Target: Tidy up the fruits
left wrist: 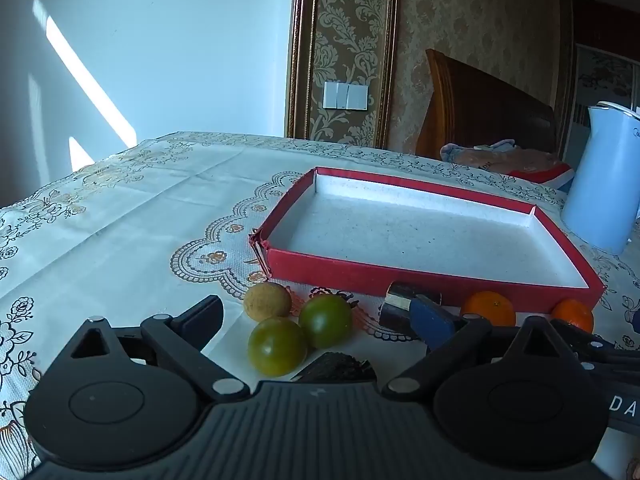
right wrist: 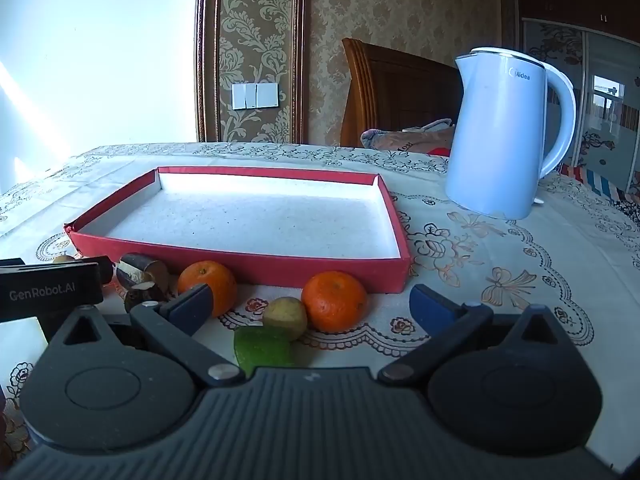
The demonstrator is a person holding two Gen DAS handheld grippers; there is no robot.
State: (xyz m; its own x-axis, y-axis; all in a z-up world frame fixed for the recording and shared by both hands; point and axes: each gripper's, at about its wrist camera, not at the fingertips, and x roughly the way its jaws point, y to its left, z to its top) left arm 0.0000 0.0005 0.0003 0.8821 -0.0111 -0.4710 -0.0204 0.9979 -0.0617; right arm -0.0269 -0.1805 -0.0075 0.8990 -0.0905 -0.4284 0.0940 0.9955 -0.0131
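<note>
Left wrist view: the left claw (left wrist: 320, 316) hangs spread wide over the counter (left wrist: 120, 216), pinching nothing; two green tomatoes (left wrist: 304, 334) and a tan round fruit (left wrist: 267, 301) lie between its fingers, the red tray (left wrist: 400, 274) just beyond. Right wrist view: the right claw (right wrist: 310, 304), likewise spread and holding nothing, frames an orange (right wrist: 334, 301), a small yellowish fruit (right wrist: 285, 317) and a green piece (right wrist: 262, 350); a second orange (right wrist: 208, 282) sits behind its left finger, a white kettle (right wrist: 500, 136) far ahead, right.
</note>
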